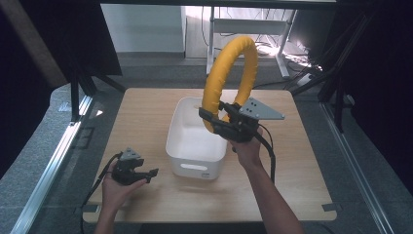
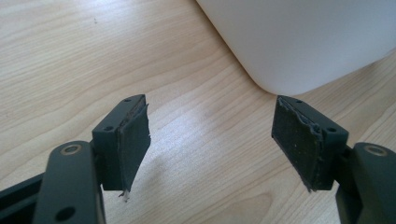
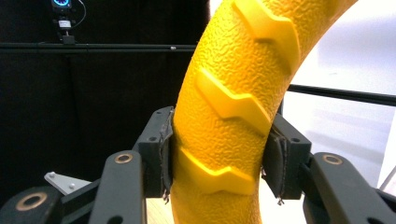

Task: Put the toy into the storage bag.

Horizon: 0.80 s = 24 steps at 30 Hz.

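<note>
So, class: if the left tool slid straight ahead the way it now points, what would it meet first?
Probably the white bin: its rounded corner lies just ahead of the open left tool, across bare table. Depth is uncertain.

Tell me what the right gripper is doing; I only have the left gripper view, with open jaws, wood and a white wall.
Observer: The right gripper is clamped on a yellow ring, raised above the white bin.
Operator: State the ring's pose.
Observer: It stands upright, gripped low on its left side.
Operator: Report the bin's contents.
Observer: It looks empty in the high view.
</note>
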Motion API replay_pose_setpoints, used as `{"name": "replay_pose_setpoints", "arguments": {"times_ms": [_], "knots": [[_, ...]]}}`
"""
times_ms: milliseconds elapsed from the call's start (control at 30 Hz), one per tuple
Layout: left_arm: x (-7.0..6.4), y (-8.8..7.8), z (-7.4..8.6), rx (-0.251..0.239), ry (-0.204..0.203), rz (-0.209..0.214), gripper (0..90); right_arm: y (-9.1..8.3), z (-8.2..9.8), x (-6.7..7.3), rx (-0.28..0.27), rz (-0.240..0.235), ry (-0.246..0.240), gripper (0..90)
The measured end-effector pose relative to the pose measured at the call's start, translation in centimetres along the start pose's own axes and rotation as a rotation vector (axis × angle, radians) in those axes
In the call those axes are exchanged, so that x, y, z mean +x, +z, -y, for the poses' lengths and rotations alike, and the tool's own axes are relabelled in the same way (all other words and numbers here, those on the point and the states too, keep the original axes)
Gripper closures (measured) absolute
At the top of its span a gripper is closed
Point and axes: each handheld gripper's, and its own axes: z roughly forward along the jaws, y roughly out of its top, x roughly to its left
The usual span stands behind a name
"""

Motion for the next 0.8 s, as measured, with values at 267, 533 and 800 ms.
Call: {"name": "replay_pose_setpoints", "arguments": {"times_ms": [267, 533, 800], "knots": [[0.4, 0.2, 0.3, -0.006, -0.053, 0.017, 27.5, 1.2, 0.6, 0.9, 0.001, -0.015, 0.006, 50.3], [0.5, 0.2, 0.3, -0.003, -0.057, 0.020, 27.4, 2.3, 1.2, 2.2, -0.005, -0.032, -0.008, 50.2], [1.0, -0.4, -0.1, -0.017, -0.087, 0.023, 27.4, 3.2, 1.9, 3.0, 0.006, -0.046, -0.009, 50.1]]}}
